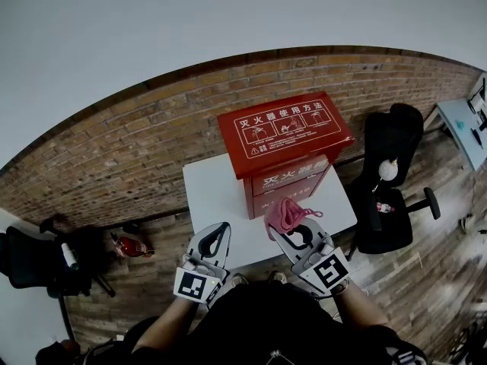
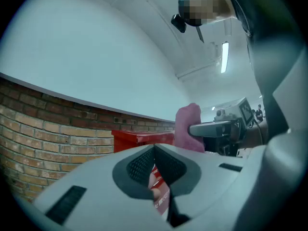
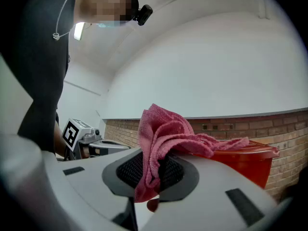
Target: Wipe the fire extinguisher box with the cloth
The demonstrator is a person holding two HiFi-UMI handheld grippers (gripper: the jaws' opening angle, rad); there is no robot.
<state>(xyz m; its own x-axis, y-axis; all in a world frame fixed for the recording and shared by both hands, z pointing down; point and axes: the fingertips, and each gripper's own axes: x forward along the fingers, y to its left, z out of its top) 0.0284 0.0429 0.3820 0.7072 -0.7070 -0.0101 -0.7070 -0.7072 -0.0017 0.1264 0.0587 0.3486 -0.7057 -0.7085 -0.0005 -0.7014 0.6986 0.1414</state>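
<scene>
A red fire extinguisher box (image 1: 288,147) with white print on its sloping lid stands on a small white table (image 1: 217,196) against the brick wall. My right gripper (image 1: 283,228) is shut on a pink cloth (image 1: 284,214), held just in front of the box's lower face. In the right gripper view the cloth (image 3: 163,143) bunches up out of the jaws, with the box (image 3: 245,162) behind it. My left gripper (image 1: 218,239) hovers over the table's front edge, shut and empty. From the left gripper view the box (image 2: 139,139) and the cloth (image 2: 187,126) show beyond the closed jaws.
A black office chair (image 1: 388,181) stands right of the table on the wooden floor. Another black chair (image 1: 38,265) and a red object (image 1: 131,245) sit at the left near the brick wall (image 1: 114,158). A pale blue table edge (image 1: 466,128) shows far right.
</scene>
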